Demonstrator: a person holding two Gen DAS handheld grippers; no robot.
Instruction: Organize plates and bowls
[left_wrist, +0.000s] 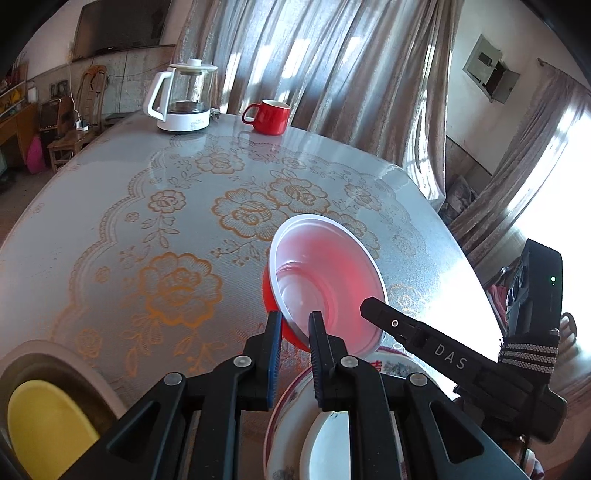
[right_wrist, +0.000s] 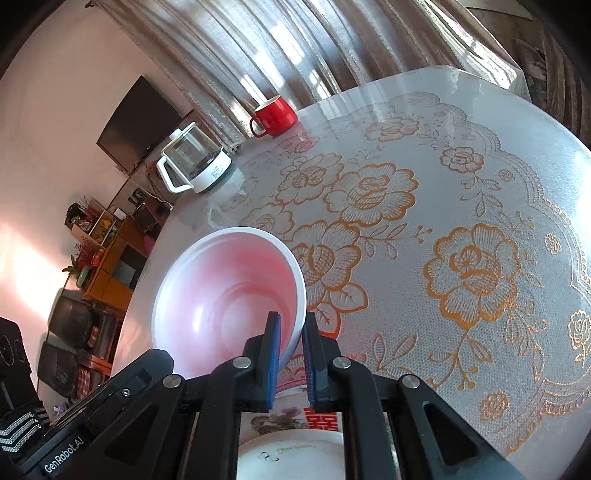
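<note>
Red plastic bowl (left_wrist: 325, 280), white inside, held off the table (left_wrist: 110, 206) by both grippers.

Left gripper (left_wrist: 293, 325) and right gripper (right_wrist: 291, 328) each pinch opposite rim edges, probably steadying it to lower onto the patterned plate (right_wrist: 288, 421) stack beneath.

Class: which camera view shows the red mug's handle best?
The right wrist view: the red mug stands side-on, its handle loop open and plain. The left wrist view shows the mug with the handle too, smaller.
</note>
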